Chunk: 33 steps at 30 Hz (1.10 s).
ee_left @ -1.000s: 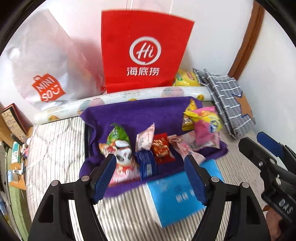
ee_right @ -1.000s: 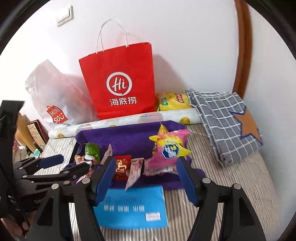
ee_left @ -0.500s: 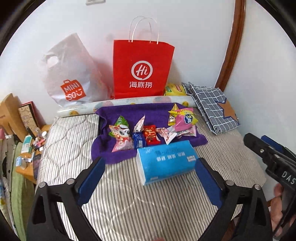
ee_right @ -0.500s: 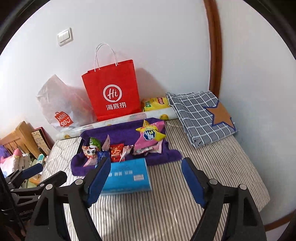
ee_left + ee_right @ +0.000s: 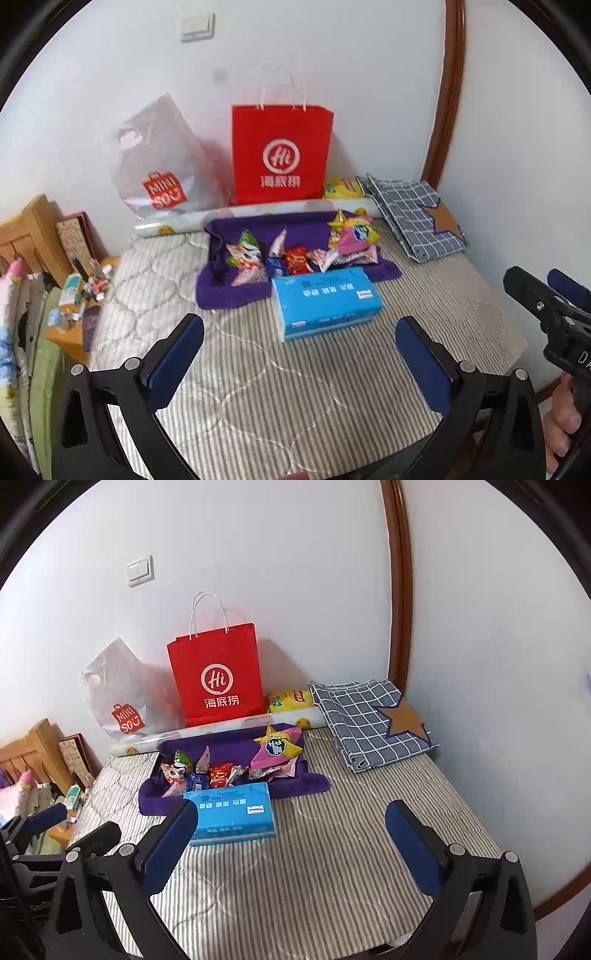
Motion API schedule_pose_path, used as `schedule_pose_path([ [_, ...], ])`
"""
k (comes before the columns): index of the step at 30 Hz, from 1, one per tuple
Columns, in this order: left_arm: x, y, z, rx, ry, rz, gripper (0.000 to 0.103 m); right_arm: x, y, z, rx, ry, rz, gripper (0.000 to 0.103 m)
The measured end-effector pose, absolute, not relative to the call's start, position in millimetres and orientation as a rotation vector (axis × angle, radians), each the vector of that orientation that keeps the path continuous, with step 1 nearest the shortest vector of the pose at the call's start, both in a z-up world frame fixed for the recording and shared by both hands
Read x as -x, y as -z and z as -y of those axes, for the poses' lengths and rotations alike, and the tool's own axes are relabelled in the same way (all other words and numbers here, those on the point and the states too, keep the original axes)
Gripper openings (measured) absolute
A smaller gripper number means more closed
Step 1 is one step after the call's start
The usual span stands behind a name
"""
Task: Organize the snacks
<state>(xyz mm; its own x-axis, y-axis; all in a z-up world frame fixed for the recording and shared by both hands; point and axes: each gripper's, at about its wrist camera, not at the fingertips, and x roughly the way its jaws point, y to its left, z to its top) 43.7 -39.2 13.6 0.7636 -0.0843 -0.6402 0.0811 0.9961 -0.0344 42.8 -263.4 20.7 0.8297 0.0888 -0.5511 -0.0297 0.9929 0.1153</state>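
Purple cloth (image 5: 295, 236): spread on the striped bed (image 5: 258, 387), at 12 o'clock from both claws, well apart from them.
Snacks (image 5: 295, 254): loose row of small packets on the cloth. Green-and-white packet (image 5: 243, 251) at the 9 o'clock end, red packet (image 5: 295, 260) mid-row, pink-and-yellow bag (image 5: 354, 236) propped on a heap at the 3 o'clock end.
Tissue pack (image 5: 325, 299): blue, touching the cloth's near edge, just in front of the row.
Bags: red paper bag (image 5: 280, 155) and a clear plastic bag (image 5: 159, 166) stand against the wall behind the cloth; a yellow packet (image 5: 291, 699) lies behind a rolled sheet (image 5: 221, 731).
Left claw (image 5: 299, 350): wide, holding nothing.
Right claw (image 5: 291, 834): wide, holding nothing, hovering over bare bed.
Stage: undecided. Snacks lined on the cloth fit either a sorted layout or a pile awaiting sorting; no destination shown.
Handling note: if a packet is to be taken, go for a crimped seam edge, not the puffed middle. Foil is slippery and will squirt out. Approach low past the tissue pack, one packet per claw, avoid snagging the cloth.
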Motion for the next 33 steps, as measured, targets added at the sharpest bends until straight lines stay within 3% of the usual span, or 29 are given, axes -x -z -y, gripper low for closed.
schedule_pose_path([
  [33,-10,-26,29,0.027,0.021,-0.645,0.103,-10,-20,257,-0.082,-0.07,-0.573,0.103],
])
